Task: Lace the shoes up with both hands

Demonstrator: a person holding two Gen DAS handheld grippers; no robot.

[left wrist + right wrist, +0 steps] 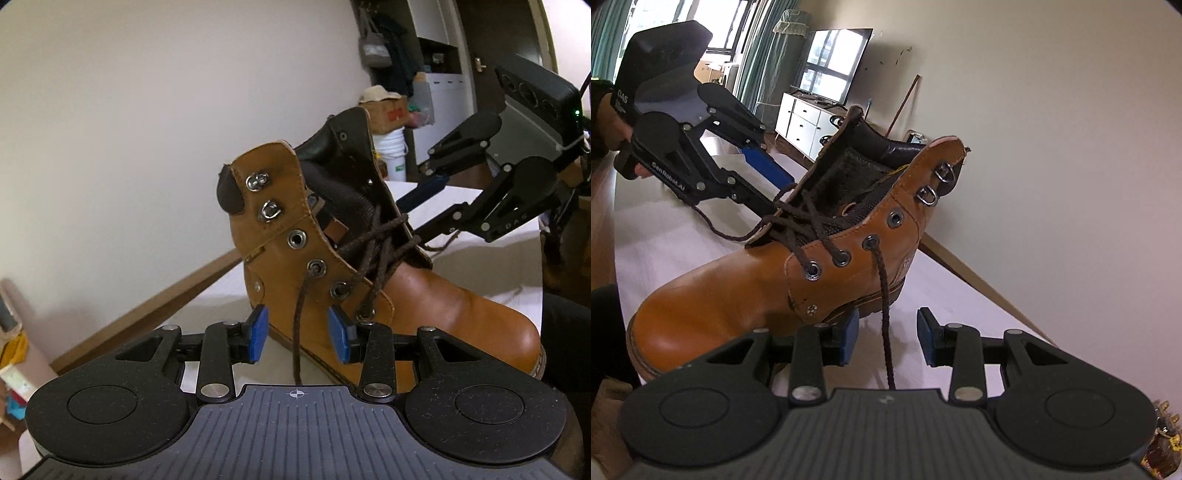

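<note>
Your left claw (297, 338) is spread, its blue pads (257, 334) standing apart on either side of the dark brown braided lace (301, 314), which hangs down between them without either pad pressing on it. That strand comes out of a round metal eyelet (317, 266) on the side of the tan leather ankle boot (443, 306), which stands upright on the white table (229, 291), its heel toward the table's long wooden edge by the wall. Your right claw (886, 339) is spread as well on the boot's opposite side, and the lace's other end (884, 295) drops from an eyelet there down between its pads, again pinched by neither. The lower eyelets are already laced in a criss-cross over the tongue, while the upper eyelet and the two metal hooks (271, 211) near the collar are bare. A loose bend of lace lies on the table beside the boot, below your left claw's fingers.
</note>
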